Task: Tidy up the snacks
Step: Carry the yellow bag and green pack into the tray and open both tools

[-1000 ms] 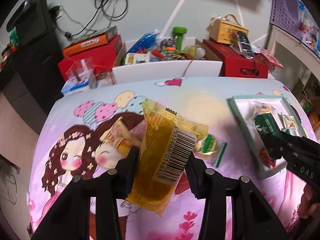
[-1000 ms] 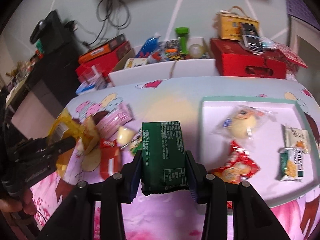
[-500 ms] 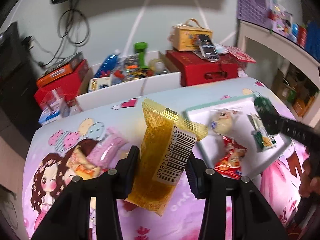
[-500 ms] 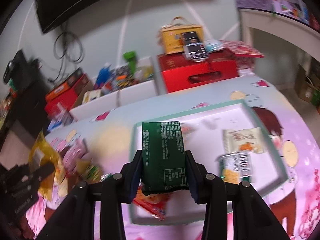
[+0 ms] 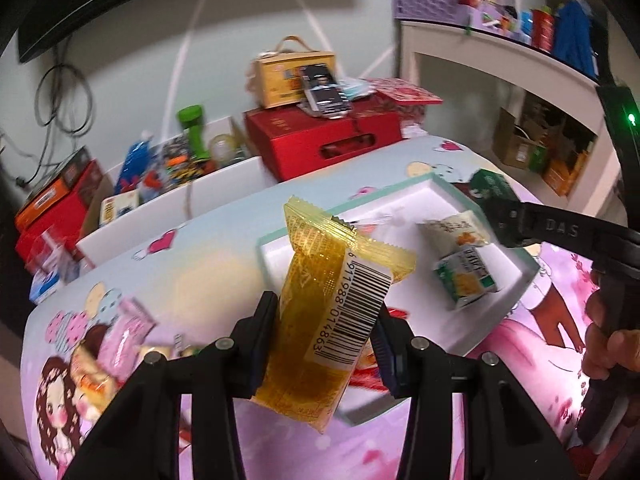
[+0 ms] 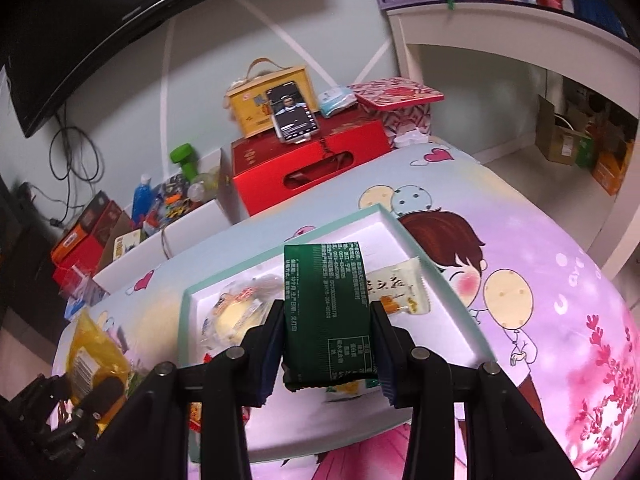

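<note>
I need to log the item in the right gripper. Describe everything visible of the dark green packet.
The dark green packet is a small, flat pouch of glossy foil-like wrap, with crimped ends and white print and a table on the face toward the camera. It stands upright, pinched on both sides by the right gripper, held in the air over the white tray. Only the fingers touch it. From the left wrist view it shows at the tray's far corner.

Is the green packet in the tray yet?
Not yet: green packet is clamped in the right gripper, held above the tray.
</note>
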A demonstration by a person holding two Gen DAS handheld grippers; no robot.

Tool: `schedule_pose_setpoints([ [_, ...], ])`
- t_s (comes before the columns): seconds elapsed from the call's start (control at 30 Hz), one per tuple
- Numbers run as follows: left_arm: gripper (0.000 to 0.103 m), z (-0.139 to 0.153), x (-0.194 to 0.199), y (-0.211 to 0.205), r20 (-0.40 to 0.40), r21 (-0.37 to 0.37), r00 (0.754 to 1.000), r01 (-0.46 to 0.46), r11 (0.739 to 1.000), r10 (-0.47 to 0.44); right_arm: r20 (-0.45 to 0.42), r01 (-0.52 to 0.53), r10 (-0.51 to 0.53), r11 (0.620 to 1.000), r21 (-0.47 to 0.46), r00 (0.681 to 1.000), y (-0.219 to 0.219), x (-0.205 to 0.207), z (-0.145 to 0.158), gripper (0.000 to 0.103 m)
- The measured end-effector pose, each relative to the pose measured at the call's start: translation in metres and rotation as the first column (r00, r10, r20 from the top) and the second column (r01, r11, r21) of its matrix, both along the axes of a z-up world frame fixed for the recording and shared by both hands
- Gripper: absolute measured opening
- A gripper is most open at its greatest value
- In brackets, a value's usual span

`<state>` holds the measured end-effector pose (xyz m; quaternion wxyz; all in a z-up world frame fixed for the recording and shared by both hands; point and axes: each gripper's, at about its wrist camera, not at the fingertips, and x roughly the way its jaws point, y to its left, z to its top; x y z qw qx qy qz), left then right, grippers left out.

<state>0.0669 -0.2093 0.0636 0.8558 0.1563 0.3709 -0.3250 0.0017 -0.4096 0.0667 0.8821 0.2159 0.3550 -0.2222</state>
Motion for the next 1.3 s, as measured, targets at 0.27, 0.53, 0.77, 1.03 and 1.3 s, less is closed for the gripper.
schedule_pose_setpoints([
  [0.27,0.046,-0.013,0.004,-0.044,-0.048,-0.067,0.997,0.050,0.996,-0.053,-0.044,-0.028,0.028,1.000,-0.004,0.999,-0.006,0.016,-0.023,0.043],
  [0.53,0.046,-0.033,0.017,-0.065,-0.071,-0.048,0.995,0.066,0.997,-0.070,-0.060,-0.023,0.024,1.000,0.011,0.998,-0.018,0.027,-0.040,0.043],
  [0.77,0.046,-0.042,0.020,-0.069,-0.087,-0.035,0.994,0.065,0.997,-0.068,-0.055,-0.017,0.018,1.000,0.017,0.998,-0.022,0.028,-0.044,0.043],
  [1.03,0.065,-0.035,0.021,-0.063,-0.085,-0.040,0.995,0.048,0.998,-0.051,-0.069,-0.020,0.021,1.000,0.022,0.997,-0.019,0.030,-0.046,0.043],
  [1.3,0.074,-0.028,0.034,-0.044,-0.091,-0.040,0.995,-0.050,0.998,0.046,-0.083,-0.014,0.017,0.999,0.038,0.996,-0.020,0.030,-0.047,0.054],
])
